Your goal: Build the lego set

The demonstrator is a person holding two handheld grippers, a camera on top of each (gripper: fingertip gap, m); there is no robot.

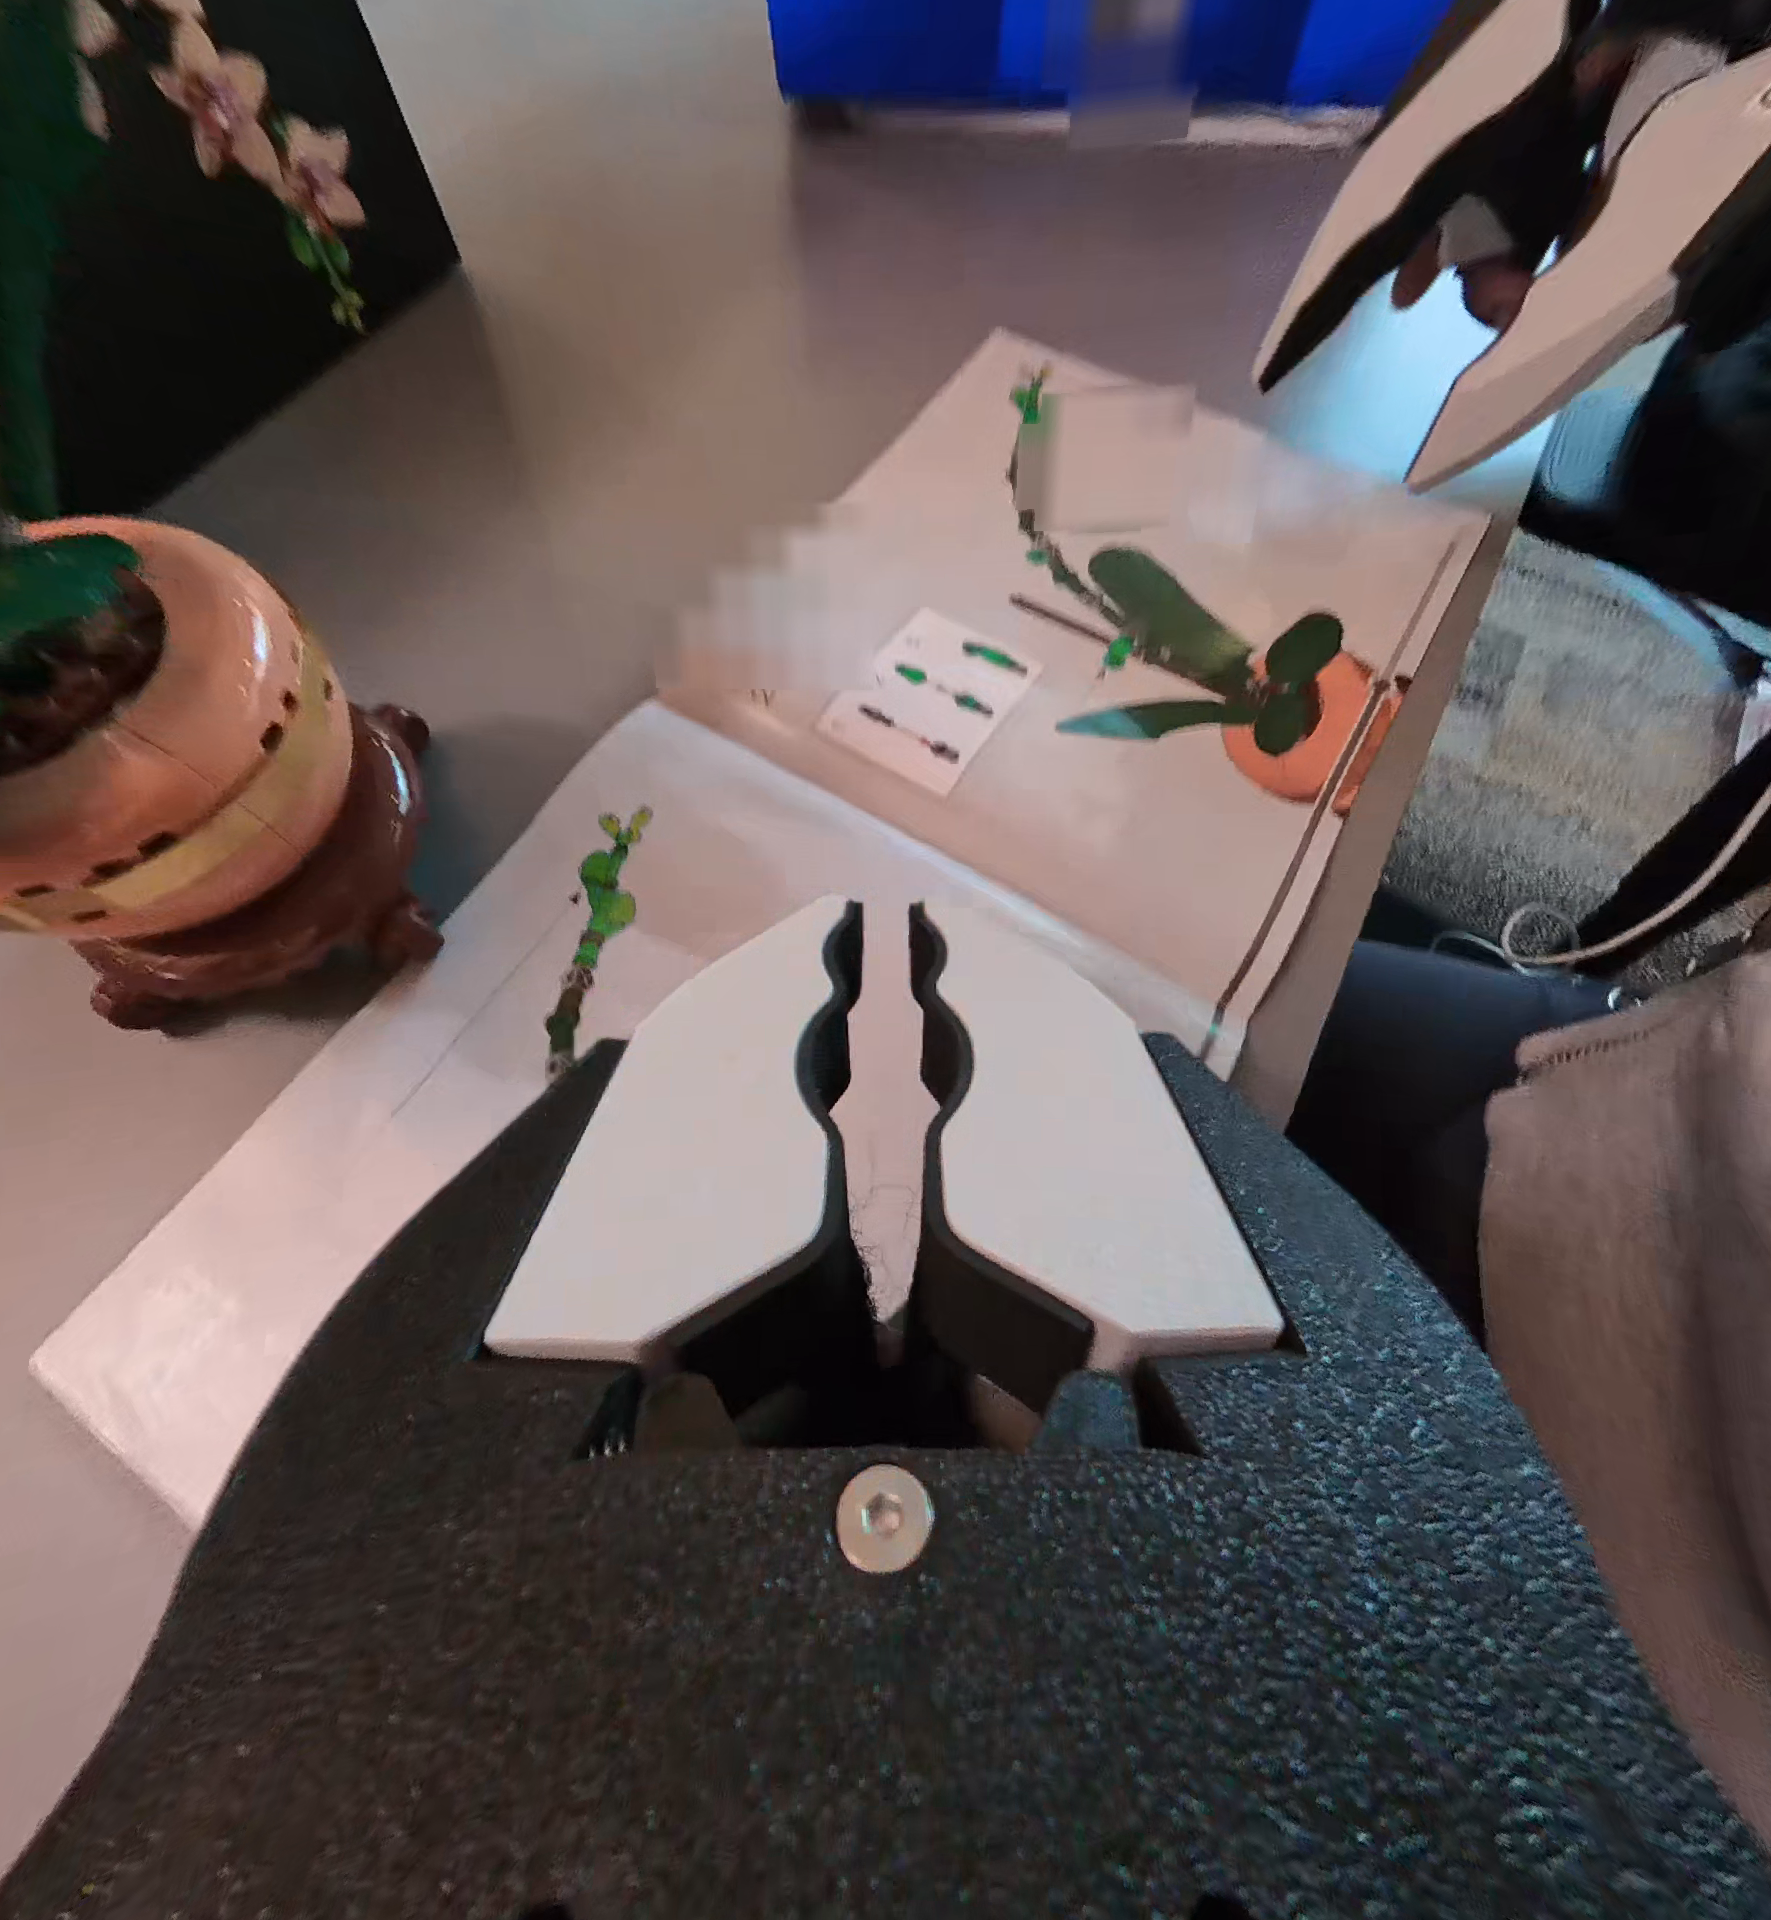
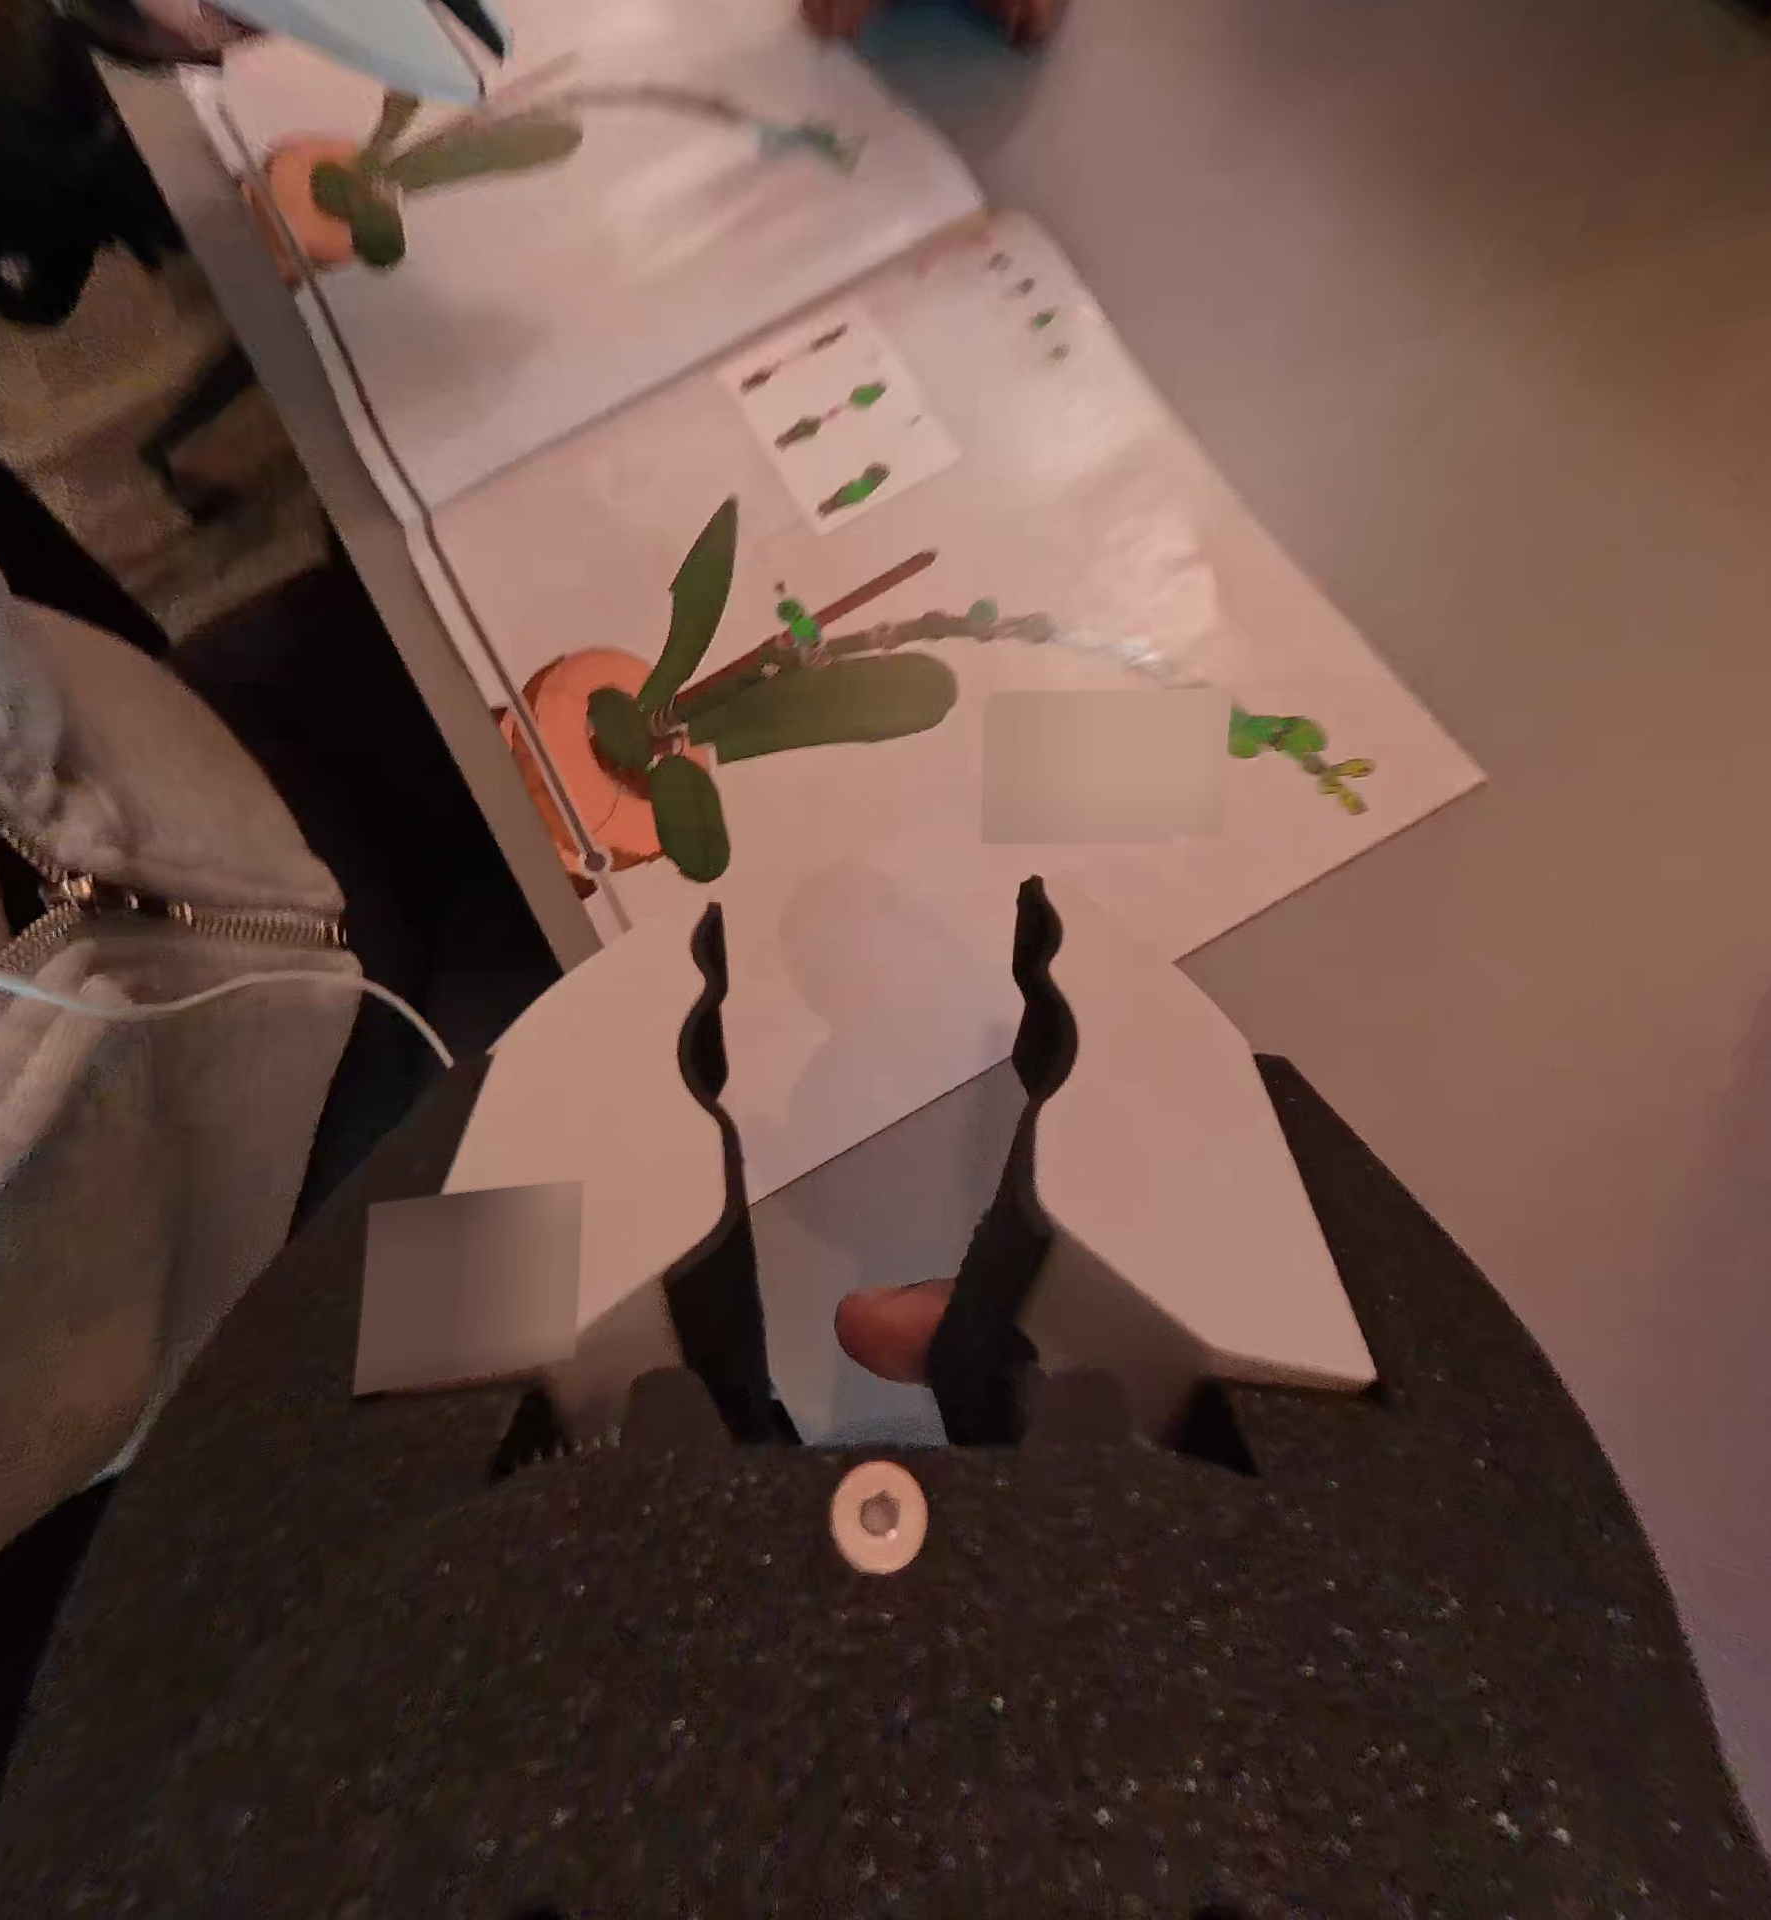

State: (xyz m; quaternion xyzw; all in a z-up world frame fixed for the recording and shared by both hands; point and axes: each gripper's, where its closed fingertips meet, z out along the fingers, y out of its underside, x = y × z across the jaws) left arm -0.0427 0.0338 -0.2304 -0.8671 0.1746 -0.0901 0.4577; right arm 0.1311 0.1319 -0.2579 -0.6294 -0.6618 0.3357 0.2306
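Grey table (image 1: 569,343) carries an open booklet (image 1: 1120,831), long axis running from 7 o'clock to 1 o'clock in the left wrist view, spine across the middle. Flower pot (image 1: 185,727) of toy bricks on a brown stand sits at 9 o'clock, just beside the booklet's edge, dark green leaves over it. Left gripper (image 1: 885,914) hangs low over the near page, pointing toward 12 o'clock, fingers nearly together with a thin slit between, nothing in it. Right gripper (image 2: 870,899) hovers over the booklet's corner, angled down, fingers wide apart, grasp bare; page and table edge show through. A person's grey zip jacket (image 2: 81,935) fills 9 o'clock in the right wrist view.
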